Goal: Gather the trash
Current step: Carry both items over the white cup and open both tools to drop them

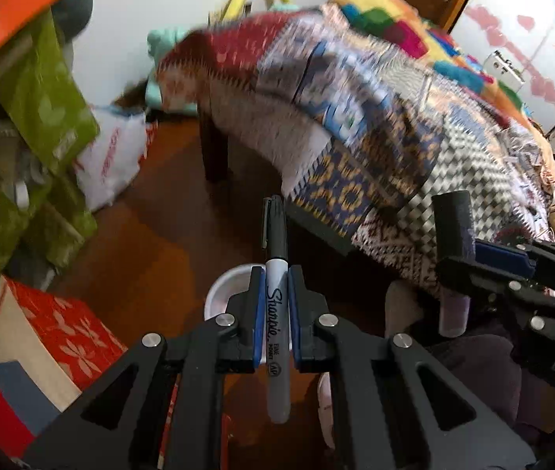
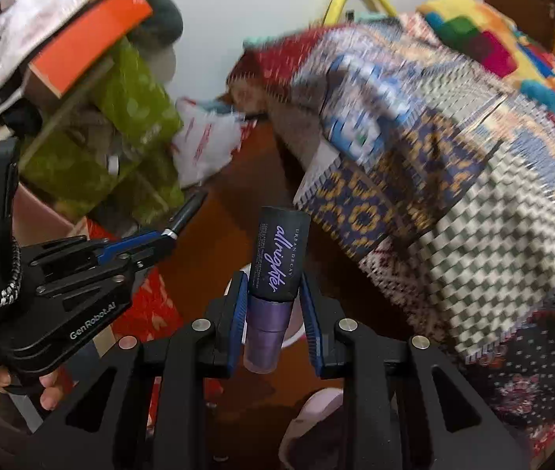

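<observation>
My left gripper (image 1: 277,274) is shut on a black Sharpie marker (image 1: 276,305), which points forward between the blue pads. It also shows in the right wrist view (image 2: 163,235) at the left, with the marker tip (image 2: 189,209) sticking out. My right gripper (image 2: 273,286) is shut on a purple spray bottle with a black cap (image 2: 277,258). In the left wrist view the right gripper (image 1: 469,262) is at the right, holding the bottle (image 1: 453,227) upright. A white round bin (image 1: 224,290) sits on the floor below both grippers.
A bed under a patchwork blanket (image 1: 375,125) fills the right side. Green bags (image 1: 42,102), an orange box (image 2: 89,35) and a white plastic bag (image 1: 109,156) pile up at the left. A red patterned bag (image 1: 65,333) stands near left. The wooden floor (image 1: 152,243) lies between.
</observation>
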Demonstrator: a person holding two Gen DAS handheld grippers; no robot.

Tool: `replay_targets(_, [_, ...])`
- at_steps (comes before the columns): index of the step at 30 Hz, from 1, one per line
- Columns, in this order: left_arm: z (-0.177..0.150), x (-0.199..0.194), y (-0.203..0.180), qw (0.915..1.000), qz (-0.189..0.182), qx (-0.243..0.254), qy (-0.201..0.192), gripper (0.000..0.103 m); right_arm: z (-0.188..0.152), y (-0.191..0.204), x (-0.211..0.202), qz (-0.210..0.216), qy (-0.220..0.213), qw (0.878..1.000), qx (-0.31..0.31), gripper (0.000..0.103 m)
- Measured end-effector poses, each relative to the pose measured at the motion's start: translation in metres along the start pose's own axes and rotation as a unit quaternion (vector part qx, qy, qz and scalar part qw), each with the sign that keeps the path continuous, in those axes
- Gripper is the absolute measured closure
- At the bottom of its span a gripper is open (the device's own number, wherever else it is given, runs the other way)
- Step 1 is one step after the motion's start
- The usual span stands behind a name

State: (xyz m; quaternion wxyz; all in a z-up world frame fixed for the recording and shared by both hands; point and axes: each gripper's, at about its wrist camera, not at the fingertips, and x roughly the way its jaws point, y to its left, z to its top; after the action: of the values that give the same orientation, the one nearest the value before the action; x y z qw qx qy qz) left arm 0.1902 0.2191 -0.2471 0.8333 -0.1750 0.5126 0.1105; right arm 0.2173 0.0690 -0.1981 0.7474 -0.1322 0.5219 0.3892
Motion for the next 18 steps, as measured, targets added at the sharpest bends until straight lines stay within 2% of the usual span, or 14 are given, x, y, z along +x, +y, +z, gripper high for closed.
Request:
replay_targets(10, [-0.016,0.072,0.022,0.9952,-0.005,-0.028,0.093,0.093,-0.003,-0.001,0.083,0.038,0.096,0.995,0.011,0.078])
replay_targets(16, [-0.018,0.09,0.031,0.9919,-0.021,-0.047,0.116,0.093,0.003,0.003,0.107,0.06,0.126,0.99,0.009,0.078])
replay_targets(18, [-0.017,0.092,0.033,0.9916,-0.015,-0.052,0.117,0.093,0.005,0.005,0.109,0.058,0.128,0.99,0.007,0.076])
